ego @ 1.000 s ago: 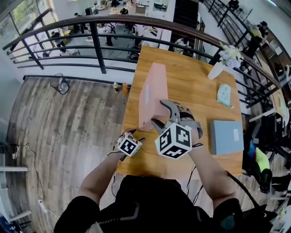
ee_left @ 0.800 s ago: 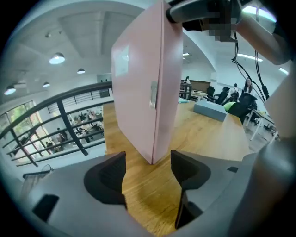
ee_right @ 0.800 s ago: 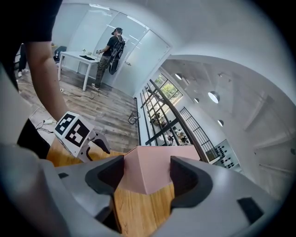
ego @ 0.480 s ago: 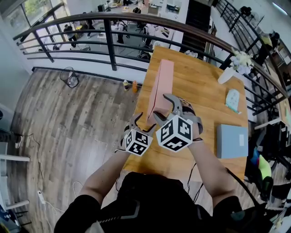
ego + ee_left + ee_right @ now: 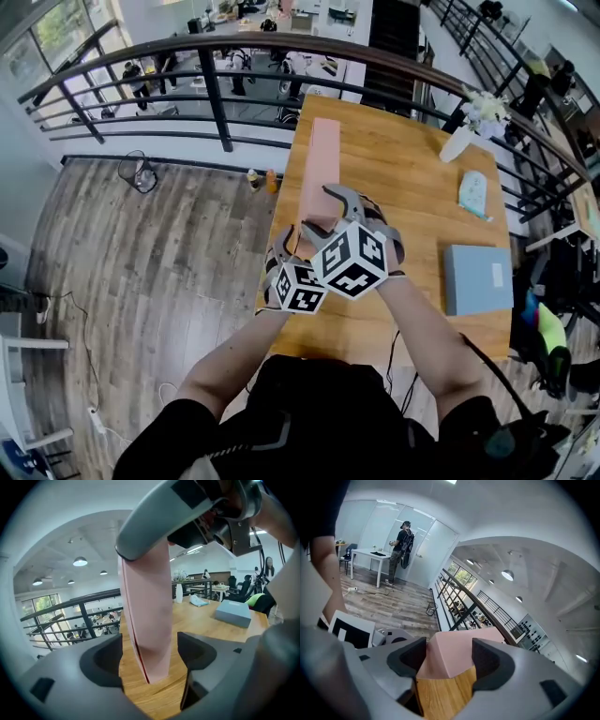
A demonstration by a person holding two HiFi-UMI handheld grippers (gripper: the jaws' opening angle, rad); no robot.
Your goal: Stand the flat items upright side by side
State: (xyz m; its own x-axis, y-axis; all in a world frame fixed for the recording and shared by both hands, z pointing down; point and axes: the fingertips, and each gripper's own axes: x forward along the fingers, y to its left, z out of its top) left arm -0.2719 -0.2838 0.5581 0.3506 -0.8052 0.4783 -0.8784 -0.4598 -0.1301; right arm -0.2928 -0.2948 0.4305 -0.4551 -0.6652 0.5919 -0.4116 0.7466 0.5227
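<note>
A flat pink box (image 5: pixel 323 164) stands on its long edge on the wooden table (image 5: pixel 403 178), close to the table's left side. My right gripper (image 5: pixel 326 214) is shut on its near top corner, and in the right gripper view both pads press the pink box (image 5: pixel 452 656). My left gripper (image 5: pixel 289 242) sits just below and left of the right one. Its jaws have just been opening, and they stand wide on either side of the pink box (image 5: pixel 149 620) with gaps, not touching it. A grey-blue box (image 5: pixel 478 278) lies flat at the right.
A pale blue pouch (image 5: pixel 467 194) and a white vase with flowers (image 5: pixel 464 131) sit at the table's far right. A dark railing (image 5: pixel 211 89) runs behind the table. The pink box is near the table's left edge, with the floor below.
The left gripper rose from the table's front left corner to beside the right gripper and opened wider. The pink box went from leaning to standing on edge.
</note>
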